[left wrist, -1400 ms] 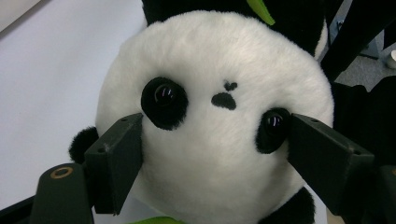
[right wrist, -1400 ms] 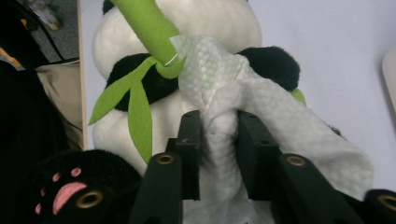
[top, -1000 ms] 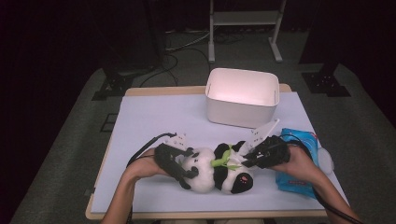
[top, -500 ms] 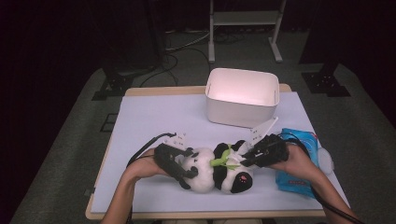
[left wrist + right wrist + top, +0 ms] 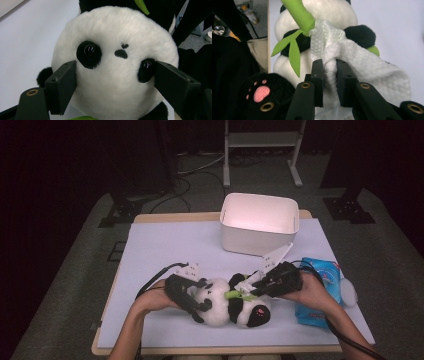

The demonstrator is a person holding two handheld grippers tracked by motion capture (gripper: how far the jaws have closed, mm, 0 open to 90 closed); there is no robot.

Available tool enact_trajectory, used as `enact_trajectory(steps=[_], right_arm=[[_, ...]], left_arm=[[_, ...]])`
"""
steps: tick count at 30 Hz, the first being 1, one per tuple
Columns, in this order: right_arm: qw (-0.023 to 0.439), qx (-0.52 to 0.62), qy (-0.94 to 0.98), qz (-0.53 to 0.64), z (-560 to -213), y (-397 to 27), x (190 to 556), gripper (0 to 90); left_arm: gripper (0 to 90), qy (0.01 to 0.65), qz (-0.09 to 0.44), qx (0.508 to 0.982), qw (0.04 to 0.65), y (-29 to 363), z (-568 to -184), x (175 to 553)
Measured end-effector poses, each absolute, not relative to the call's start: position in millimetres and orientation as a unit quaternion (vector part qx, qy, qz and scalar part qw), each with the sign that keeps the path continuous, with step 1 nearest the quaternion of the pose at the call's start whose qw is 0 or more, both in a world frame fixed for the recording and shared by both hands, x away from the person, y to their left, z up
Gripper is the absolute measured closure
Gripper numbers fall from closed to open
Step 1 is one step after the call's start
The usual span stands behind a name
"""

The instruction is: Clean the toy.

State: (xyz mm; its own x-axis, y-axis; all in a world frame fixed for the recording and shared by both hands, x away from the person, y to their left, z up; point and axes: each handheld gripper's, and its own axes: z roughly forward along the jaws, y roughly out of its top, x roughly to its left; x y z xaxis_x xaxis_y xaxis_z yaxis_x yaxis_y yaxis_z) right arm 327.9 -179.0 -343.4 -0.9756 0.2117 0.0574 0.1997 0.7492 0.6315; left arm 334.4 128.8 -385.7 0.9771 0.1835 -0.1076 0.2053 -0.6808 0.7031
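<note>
A black-and-white plush panda (image 5: 220, 306) lies on the lavender table top (image 5: 165, 245) near the front edge, holding a green bamboo stalk (image 5: 299, 12). My left gripper (image 5: 202, 302) clamps the panda's head, its jaws pressed into both sides of the face (image 5: 120, 30) beside the eyes. From the right, my right gripper (image 5: 250, 287) is shut on a crumpled white wipe (image 5: 362, 62), which it holds against the panda's body and the bamboo leaves. In the right gripper view the jaws (image 5: 329, 62) pinch a fold of the wipe. A black paw with pink pads (image 5: 259, 92) lies at lower left.
A white rectangular bin (image 5: 260, 222) stands at the back right of the table. A blue pack of wipes (image 5: 320, 285) lies under my right wrist, with a small white round thing (image 5: 348, 292) beside it. Dark floor, stands and cables surround the table.
</note>
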Motion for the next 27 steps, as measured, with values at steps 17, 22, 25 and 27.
enact_trajectory(steps=[17,22,25,27], right_arm=[[0.003,0.123,0.935,0.332,-351,-203,319,77.2],[-0.002,0.106,0.932,0.347,-343,-187,321,77.2],[-0.001,0.104,0.935,0.339,-344,-182,321,77.2],[0.000,0.104,0.935,0.340,-345,-184,322,77.3]], left_arm=[[19.5,0.108,-0.008,0.919,0.379,127,-385,332],[19.5,0.111,-0.009,0.917,0.382,127,-386,332],[19.5,0.111,-0.011,0.917,0.384,128,-386,332],[19.5,0.112,-0.011,0.916,0.384,128,-386,332]])
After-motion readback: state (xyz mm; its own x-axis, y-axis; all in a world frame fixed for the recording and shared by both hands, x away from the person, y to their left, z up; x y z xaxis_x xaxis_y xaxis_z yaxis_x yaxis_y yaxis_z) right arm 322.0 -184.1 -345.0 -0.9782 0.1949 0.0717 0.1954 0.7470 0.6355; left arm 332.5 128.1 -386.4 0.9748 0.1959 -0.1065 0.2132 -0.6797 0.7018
